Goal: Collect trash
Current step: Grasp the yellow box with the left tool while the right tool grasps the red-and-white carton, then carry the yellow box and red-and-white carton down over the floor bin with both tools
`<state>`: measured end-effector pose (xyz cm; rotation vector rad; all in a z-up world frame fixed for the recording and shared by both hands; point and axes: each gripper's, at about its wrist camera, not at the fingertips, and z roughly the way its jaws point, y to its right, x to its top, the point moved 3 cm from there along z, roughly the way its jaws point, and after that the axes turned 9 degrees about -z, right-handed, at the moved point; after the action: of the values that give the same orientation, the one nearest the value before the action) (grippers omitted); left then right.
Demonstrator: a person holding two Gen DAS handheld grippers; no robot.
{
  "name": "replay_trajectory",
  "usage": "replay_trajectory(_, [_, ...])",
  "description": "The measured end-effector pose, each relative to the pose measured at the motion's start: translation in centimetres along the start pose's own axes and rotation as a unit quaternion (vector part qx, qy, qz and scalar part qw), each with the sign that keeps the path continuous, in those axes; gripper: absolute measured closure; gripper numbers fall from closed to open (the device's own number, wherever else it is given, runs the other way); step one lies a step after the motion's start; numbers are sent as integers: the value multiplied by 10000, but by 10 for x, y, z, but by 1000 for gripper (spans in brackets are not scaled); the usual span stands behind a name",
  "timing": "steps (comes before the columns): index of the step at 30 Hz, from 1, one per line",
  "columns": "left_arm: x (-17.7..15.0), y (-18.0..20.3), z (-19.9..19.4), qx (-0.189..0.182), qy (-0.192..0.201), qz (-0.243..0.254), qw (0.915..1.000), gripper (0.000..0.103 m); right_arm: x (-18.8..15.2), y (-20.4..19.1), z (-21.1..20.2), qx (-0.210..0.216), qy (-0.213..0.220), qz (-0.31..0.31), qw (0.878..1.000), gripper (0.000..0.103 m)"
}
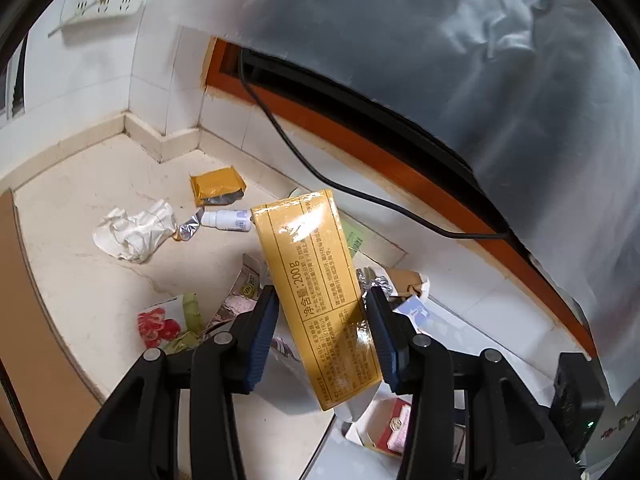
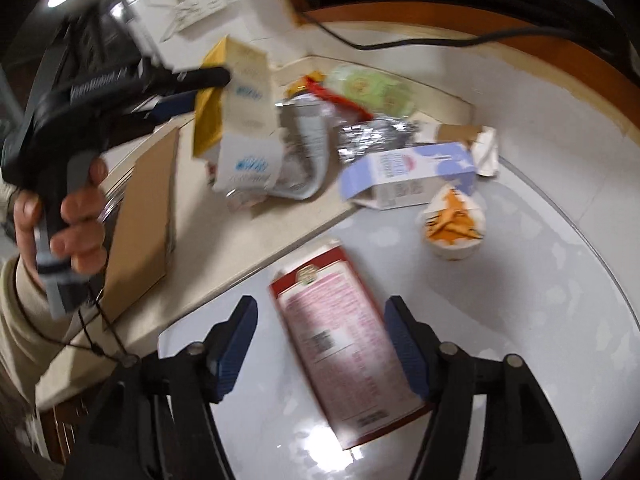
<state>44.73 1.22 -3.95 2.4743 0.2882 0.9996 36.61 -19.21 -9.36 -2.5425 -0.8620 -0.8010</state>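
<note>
My left gripper is shut on a long yellow box marked 200g and holds it tilted in the air above the littered floor. The same box shows in the right wrist view, at the left gripper's fingers, held by a hand. My right gripper is open, its jaws on either side of a red and pink carton that lies flat on the glossy white surface. A translucent grey bag hangs at the upper right of the left wrist view.
On the floor lie a crumpled white paper, an orange packet, a small white bottle and a floral wrapper. A lavender carton, foil wrappers, a cup of orange snacks and a cardboard sheet lie nearby. A black cable runs along the orange-framed wall.
</note>
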Motion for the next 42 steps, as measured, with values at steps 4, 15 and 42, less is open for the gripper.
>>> replay_trajectory(4, [-5,6,-17,25,-38,112,9999,60,-6,-11,10,-593,-171,-451,9971,36])
replay_trajectory(15, [-50,16,-88,-191,-166,392,9989,61,-3,-2,41,-1268,-779,-697,9864,36])
replay_trajectory(42, [-315,-38,-215,313,-678,741,9944,61,-167,-206,-42,3,335,213,9992,43])
